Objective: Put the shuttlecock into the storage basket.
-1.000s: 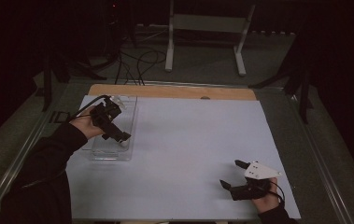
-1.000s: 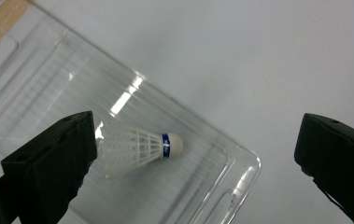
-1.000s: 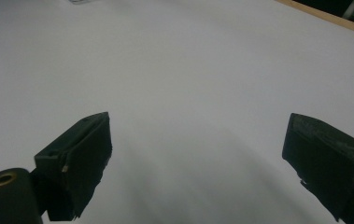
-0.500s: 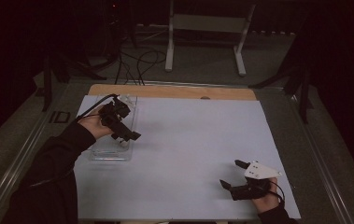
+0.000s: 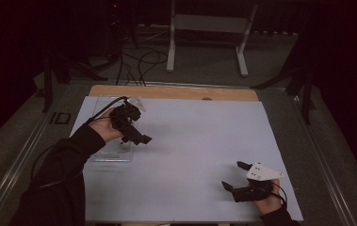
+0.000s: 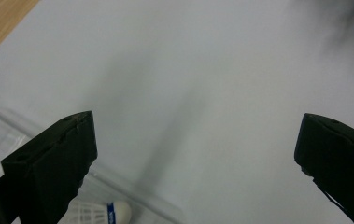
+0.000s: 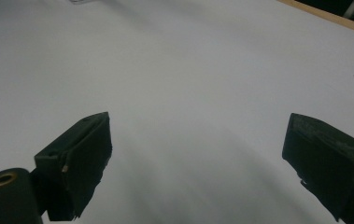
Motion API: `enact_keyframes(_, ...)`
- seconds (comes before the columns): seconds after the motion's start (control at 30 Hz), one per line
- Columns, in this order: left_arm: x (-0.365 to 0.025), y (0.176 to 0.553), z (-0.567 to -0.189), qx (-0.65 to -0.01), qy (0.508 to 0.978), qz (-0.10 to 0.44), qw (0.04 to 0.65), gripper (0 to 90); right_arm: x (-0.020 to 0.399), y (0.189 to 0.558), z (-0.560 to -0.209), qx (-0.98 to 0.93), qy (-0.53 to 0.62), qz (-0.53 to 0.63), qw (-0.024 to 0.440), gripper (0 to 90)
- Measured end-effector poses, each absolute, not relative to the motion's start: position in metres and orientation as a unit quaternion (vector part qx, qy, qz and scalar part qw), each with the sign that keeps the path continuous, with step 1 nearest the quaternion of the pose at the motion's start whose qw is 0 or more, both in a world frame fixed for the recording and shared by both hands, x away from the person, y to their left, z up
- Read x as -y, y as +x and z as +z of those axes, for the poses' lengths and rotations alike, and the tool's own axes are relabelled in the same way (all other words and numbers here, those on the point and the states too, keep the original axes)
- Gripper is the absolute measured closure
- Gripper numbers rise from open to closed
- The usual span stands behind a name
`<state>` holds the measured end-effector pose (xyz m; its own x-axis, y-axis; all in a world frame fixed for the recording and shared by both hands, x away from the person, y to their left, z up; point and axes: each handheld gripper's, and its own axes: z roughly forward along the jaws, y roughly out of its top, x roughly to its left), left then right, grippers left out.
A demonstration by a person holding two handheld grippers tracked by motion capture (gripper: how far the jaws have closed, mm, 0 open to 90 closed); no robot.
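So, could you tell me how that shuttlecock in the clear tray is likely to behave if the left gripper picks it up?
The shuttlecock looks very light, with a thin white skirt, so wide-open jaws closing hard might crush it. Its rounded cork end suggests it could roll in an arc if nudged. The shallow clear tray should probably contain it.

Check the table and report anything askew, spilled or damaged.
Nothing stands out. The clear tray sits flat near the table's left edge, with a white shuttlecock beside the left gripper. The right gripper rests open on the bare white mat.
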<state>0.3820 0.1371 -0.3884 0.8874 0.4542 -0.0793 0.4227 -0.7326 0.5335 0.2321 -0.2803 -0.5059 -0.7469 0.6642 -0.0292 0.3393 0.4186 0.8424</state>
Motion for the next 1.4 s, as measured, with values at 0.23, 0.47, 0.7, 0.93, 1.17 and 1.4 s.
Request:
enact_keyframes(0.23,-0.127,0.381,-0.392,-0.227,0.931,0.023,0.286,0.1,0.280,0.232,-0.506,-0.822,0.305,0.445,0.183,8.1)
enact_keyframes(0.47,-0.116,0.377,-0.395,-0.214,0.931,0.016,0.296,0.1,0.281,0.232,-0.506,-0.822,0.305,0.445,0.183,8.1)
enact_keyframes(0.7,-0.108,0.375,-0.396,-0.201,0.930,0.009,0.309,0.1,0.281,0.232,-0.506,-0.822,0.305,0.445,0.183,8.1)
enact_keyframes(0.93,-0.095,0.372,-0.402,-0.191,0.931,0.012,0.310,0.1,0.281,0.232,-0.506,-0.823,0.303,0.444,0.184,8.2)
enact_keyframes(1.17,-0.090,0.368,-0.407,-0.193,0.930,0.017,0.311,0.1,0.281,0.232,-0.506,-0.823,0.305,0.444,0.183,8.2)
enact_keyframes(1.4,-0.083,0.359,-0.419,-0.193,0.930,0.029,0.311,0.1,0.281,0.232,-0.506,-0.823,0.303,0.444,0.182,8.1)
